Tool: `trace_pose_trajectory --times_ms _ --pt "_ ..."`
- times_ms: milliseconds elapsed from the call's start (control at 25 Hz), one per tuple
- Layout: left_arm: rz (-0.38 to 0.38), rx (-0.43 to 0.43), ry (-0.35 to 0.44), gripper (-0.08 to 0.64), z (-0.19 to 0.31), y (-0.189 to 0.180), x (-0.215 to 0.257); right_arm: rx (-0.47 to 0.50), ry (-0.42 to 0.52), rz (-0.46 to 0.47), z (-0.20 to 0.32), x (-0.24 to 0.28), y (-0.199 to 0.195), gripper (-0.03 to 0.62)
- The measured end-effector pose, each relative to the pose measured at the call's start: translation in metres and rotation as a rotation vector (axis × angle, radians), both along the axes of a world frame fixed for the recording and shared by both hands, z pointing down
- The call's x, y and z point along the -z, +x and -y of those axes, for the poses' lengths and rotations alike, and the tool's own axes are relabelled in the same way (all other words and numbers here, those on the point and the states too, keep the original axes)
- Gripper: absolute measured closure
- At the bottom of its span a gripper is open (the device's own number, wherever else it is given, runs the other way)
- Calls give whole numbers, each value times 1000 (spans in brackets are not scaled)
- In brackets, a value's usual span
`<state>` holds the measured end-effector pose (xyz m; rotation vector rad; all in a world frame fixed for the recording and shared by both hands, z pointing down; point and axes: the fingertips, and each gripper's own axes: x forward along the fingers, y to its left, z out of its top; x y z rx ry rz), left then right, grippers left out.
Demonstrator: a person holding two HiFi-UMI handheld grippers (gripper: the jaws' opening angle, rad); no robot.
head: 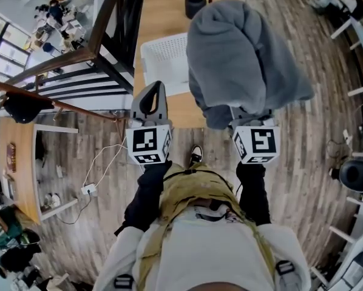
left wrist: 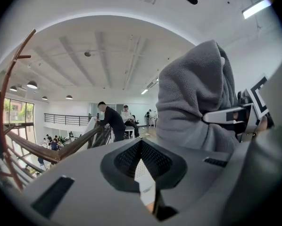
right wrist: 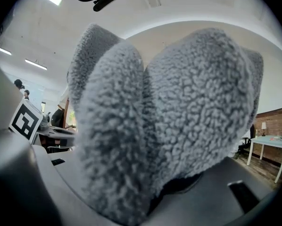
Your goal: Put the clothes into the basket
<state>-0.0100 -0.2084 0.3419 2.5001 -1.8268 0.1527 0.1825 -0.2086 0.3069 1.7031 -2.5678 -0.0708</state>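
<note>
Over wooden table [head: 163, 11], head view: right gripper [head: 249, 115] holds grey fleece [head: 242, 53] up in the air near white basket [head: 163, 62], left gripper [head: 151, 102] alongside. Left gripper view: jaws together, nothing between. Right gripper view: jaws clamped on grey fleece, which fills the frame

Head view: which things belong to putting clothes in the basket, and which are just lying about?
Job:
- grey fleece garment, gripped by the right gripper
- white basket on the wooden table
- left gripper, shut and empty

Lying about:
- dark jug on the table
- white charger cable on the floor
</note>
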Motion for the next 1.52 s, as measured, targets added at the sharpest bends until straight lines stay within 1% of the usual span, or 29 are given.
trace_pose_trajectory --times_ms 280,480,720,1040,1200,1400,1520 --pt "4 18 -24 560 23 -3 -8 25 -15 -20 27 -6 -4 334" --pt "6 10 -37 560 40 -5 -15 26 -38 -46 43 -12 -6 334" --pt "-8 8 -76 560 58 -23 -30 3 -61 -80 66 -23 -16 334" --pt "-23 12 -114 560 93 -46 -47 5 -89 -149 105 -38 -36 334" --pt "-31 19 -136 560 112 -53 -56 32 -106 -207 132 -49 -46 334" --pt "-32 28 -174 560 132 -63 -72 86 -114 -332 165 -67 -59 334" --pt "-37 42 -198 560 140 -73 -82 135 -114 -397 183 -78 -72 334"
